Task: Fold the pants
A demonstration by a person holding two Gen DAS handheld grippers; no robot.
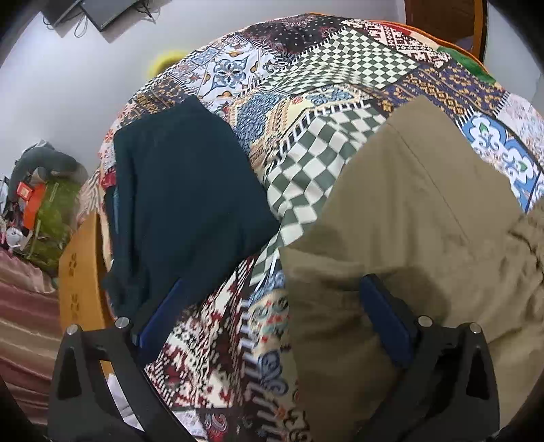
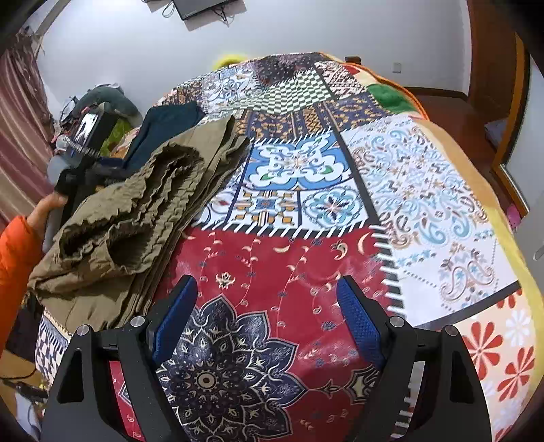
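Note:
Olive-khaki pants (image 1: 414, 217) lie folded on the patchwork bedspread (image 1: 306, 149), with the gathered elastic waistband on top in the right wrist view (image 2: 136, 204). A folded dark teal garment (image 1: 183, 197) lies to their left, also seen in the right wrist view (image 2: 163, 129). My left gripper (image 1: 268, 299) is open above the bed, its right finger over the khaki pants and its left finger over the dark garment's edge. My right gripper (image 2: 265, 299) is open and empty over the red patch of the bedspread (image 2: 272, 258), just right of the pants. The left gripper's body (image 2: 85, 149) shows behind the pants.
The bed's wooden edge (image 1: 81, 272) is at the left, with clutter and a green bag (image 1: 51, 217) on the floor beyond. A white wall with a mounted screen (image 2: 200, 8) is behind. A wooden door (image 2: 493, 68) and floor lie to the right of the bed.

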